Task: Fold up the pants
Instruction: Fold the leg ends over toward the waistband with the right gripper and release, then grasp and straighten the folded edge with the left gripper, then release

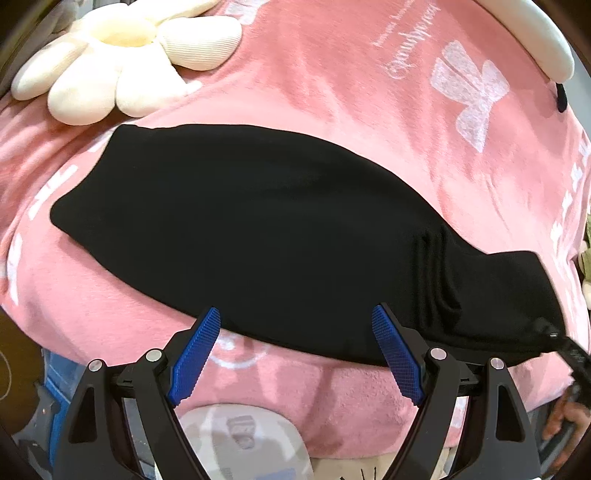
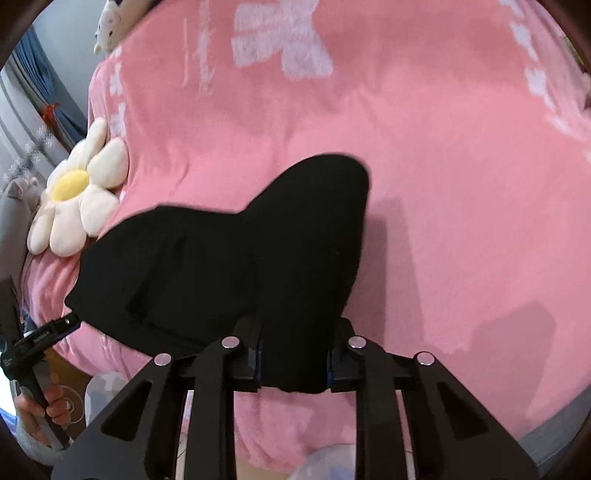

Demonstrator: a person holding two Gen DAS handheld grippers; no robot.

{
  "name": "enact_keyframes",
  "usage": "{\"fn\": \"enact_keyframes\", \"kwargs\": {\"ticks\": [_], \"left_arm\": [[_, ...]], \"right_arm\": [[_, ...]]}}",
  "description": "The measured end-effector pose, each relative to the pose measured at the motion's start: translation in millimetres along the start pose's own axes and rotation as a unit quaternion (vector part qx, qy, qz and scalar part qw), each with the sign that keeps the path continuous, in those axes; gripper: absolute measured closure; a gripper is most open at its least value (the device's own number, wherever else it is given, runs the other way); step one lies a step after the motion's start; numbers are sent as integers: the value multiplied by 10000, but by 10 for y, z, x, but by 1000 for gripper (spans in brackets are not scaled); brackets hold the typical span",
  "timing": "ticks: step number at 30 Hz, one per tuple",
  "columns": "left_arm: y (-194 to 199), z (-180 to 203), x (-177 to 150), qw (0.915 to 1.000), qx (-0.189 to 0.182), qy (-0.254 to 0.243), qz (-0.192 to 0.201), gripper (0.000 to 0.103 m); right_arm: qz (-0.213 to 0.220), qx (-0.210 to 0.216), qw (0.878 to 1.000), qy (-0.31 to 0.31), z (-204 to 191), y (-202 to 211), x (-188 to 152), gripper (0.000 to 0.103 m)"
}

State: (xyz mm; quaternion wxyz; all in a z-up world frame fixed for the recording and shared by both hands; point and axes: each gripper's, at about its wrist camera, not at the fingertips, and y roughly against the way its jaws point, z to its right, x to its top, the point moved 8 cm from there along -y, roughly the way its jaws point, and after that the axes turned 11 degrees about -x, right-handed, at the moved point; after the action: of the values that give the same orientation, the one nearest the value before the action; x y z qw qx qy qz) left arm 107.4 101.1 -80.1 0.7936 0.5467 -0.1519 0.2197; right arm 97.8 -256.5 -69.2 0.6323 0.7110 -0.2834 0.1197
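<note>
Black pants (image 1: 266, 229) lie on a pink blanket (image 1: 332, 66), stretched from upper left to lower right in the left wrist view. My left gripper (image 1: 295, 350) is open, its blue pads (image 1: 195, 358) at the pants' near edge, holding nothing. My right gripper (image 2: 293, 363) is shut on one end of the pants (image 2: 229, 266) and lifts it off the blanket; the rest drapes left. In the left wrist view the right gripper (image 1: 565, 347) shows at the pants' right end.
A cream flower-shaped cushion (image 1: 122, 62) lies at the far left of the bed, also in the right wrist view (image 2: 77, 206). A white pillow (image 1: 535, 33) sits at the upper right. The blanket's near edge (image 1: 332, 413) drops off below my left gripper.
</note>
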Motion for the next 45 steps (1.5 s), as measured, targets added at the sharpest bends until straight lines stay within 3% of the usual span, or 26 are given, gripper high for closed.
{"fn": "enact_keyframes", "kwargs": {"ticks": [3, 7, 9, 11, 14, 18, 20, 23, 25, 27, 29, 30, 32, 35, 39, 42, 44, 45], "left_arm": [[35, 3, 13, 10000, 43, -28, 31, 21], [71, -46, 28, 9998, 106, 25, 139, 21], [73, -137, 46, 9992, 51, 316, 241, 21], [92, -252, 64, 9976, -31, 628, 276, 21], [240, -581, 110, 9898, -138, 1288, 597, 21], [305, -1098, 105, 9727, -211, 2190, 741, 19], [249, -1323, 100, 9639, -77, 2550, 758, 18], [19, -1632, 105, 9476, -77, 3131, 638, 19], [-78, -1723, 139, 9428, -81, 3247, 756, 19], [-29, -1644, 240, 9508, -16, 2919, 1041, 30], [-1, -1529, 333, 9655, 219, 2382, 1033, 82], [19, -1468, 364, 9678, 149, 2293, 1031, 87], [157, -1295, 454, 9693, -21, 2166, 1164, 90], [475, -755, 670, 9774, -263, 1541, 1425, 90], [707, 373, 795, 9839, -963, 547, 1399, 90], [485, 1181, 599, 9886, -1039, -275, 1055, 87], [161, 1513, 354, 9913, -1043, -505, 623, 75], [-116, 1686, 149, 9921, -1076, -624, 172, 69]], "right_arm": [[186, -66, 9996, -189, 299, 205, 68, 84], [68, -774, 9966, -281, 765, 55, -94, 82], [-397, -643, 9961, -455, 870, -214, -311, 77], [-183, -586, 9956, -713, 880, -117, -295, 65], [-21, -1048, 9929, -570, 870, 50, -234, 48], [444, -1853, 9813, 277, 710, 338, -151, 43], [658, -1923, 9780, 476, 598, 466, -100, 31], [732, -1670, 9808, 698, 328, 522, -147, 28], [685, -1486, 9833, 797, 166, 489, -196, 25], [646, -1284, 9861, 833, 21, 466, -298, 22], [516, -1122, 9882, 904, -96, 393, -398, 21], [483, -1104, 9884, 922, -145, 361, -426, 21], [430, -1009, 9896, 930, -206, 339, -477, 21], [438, -861, 9922, 793, -206, 371, -503, 21], [506, -793, 9937, 605, -110, 444, -509, 21], [514, -775, 9946, 458, 8, 482, -492, 21], [473, -746, 9955, 340, 122, 497, -488, 21], [448, -750, 9957, 300, 170, 494, -487, 21]]}}
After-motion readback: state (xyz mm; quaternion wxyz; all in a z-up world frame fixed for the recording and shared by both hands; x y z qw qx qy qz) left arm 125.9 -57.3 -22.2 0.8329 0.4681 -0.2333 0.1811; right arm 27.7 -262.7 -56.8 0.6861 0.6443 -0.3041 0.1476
